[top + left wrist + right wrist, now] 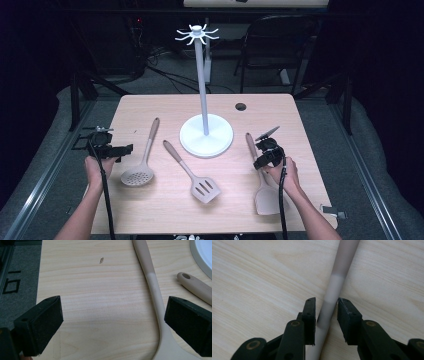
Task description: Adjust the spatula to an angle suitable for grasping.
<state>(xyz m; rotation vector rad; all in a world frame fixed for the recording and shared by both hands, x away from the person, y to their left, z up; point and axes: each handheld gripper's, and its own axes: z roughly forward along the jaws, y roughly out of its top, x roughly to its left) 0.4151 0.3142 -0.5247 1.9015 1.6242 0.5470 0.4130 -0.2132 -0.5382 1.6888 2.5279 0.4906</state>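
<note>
The right gripper (264, 152) sits over the handle of the spatula (264, 192) at the table's (165, 102) right side, jaws clamped on that handle. The right gripper view shows the handle (332, 297) running up between the pads (310, 315), both touching it, which the high view cannot resolve. The left gripper (107, 149) rests at the left edge, jaws wide apart with nothing between them; the skimmer (152, 290) lies just beside its right pad. A slotted turner (192, 172) lies near the stand (206, 136).
</note>
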